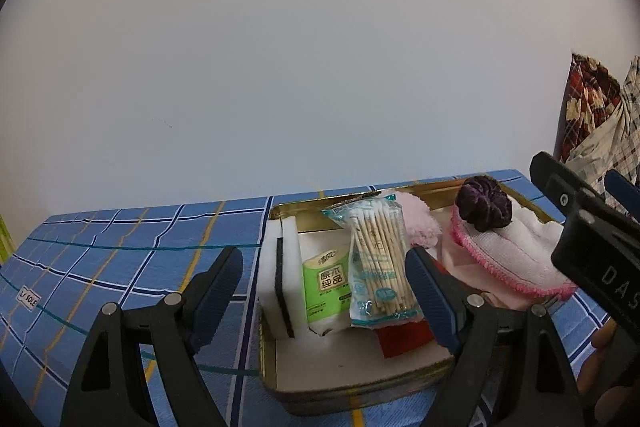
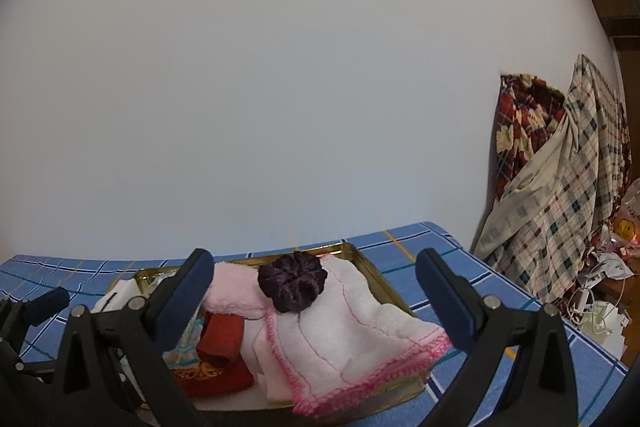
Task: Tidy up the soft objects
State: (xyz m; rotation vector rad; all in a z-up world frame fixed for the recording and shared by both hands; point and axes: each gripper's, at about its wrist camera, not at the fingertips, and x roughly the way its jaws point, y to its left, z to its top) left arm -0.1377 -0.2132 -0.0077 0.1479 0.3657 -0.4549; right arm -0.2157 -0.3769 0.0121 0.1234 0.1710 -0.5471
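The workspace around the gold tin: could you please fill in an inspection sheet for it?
Surface: blue checked tablecloth, a small label on it.
Job's things: gold tin holds sponge, tissue pack, cotton swabs, pink puff, red pouch, white cloth overhanging the rim, purple scrunchie on top.
Clutter: nothing seen on the table.
Grippers: left gripper and right gripper both have open jaws, holding nothing.
Cables: white cords far right.
Surroundings: plain wall, draped plaid fabrics.
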